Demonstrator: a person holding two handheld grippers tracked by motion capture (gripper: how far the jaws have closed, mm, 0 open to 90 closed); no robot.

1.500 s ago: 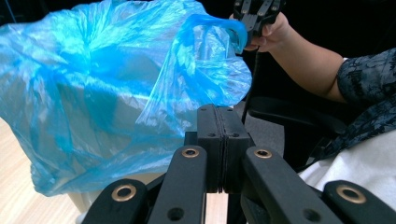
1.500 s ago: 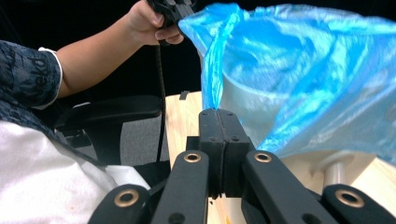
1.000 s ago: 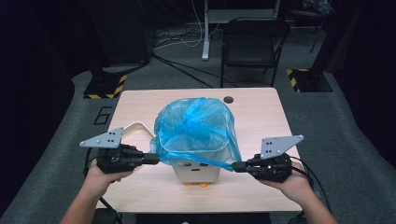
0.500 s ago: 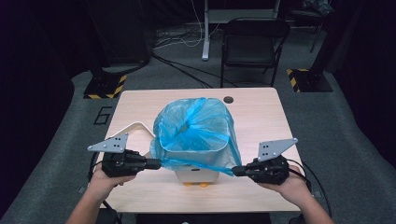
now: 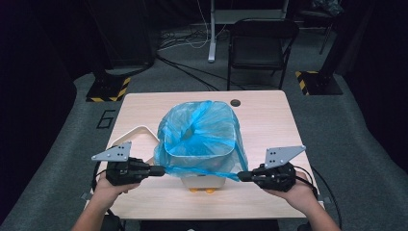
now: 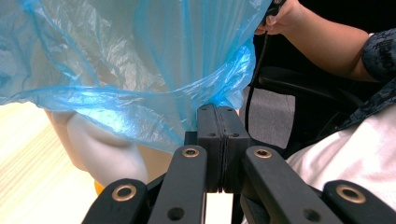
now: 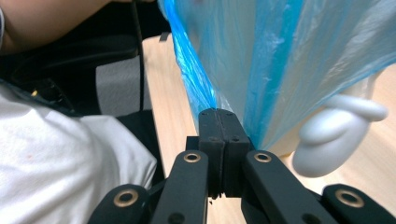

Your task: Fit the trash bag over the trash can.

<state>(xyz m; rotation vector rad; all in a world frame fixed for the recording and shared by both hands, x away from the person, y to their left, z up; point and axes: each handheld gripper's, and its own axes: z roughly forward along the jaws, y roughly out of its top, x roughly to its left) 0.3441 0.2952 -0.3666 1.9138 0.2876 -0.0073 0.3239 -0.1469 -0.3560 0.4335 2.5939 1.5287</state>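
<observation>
Wooden table [image 5: 269, 120]: blue bag [image 5: 202, 130] hem pinched in clamped jaws, left gripper [image 5: 161, 170], right gripper [image 5: 240, 176].

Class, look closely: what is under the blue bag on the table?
Under the blue bag stands a white bin with orange feet; the bag drapes over its rim. Most of the bin's walls and its inside are covered.

1. A black "6" [image 5: 106, 118] was marked on the grey floor [image 5: 62, 159], just off the table's [image 5: 269, 110] far left corner.
2. Yellow-and-black hazard stripes ran along the edges of two dark base plates on the floor, one at the left [image 5: 109, 89] and one at the right [image 5: 315, 83]; they carried no words.
3. Nothing else bore writing that could be read.
</observation>
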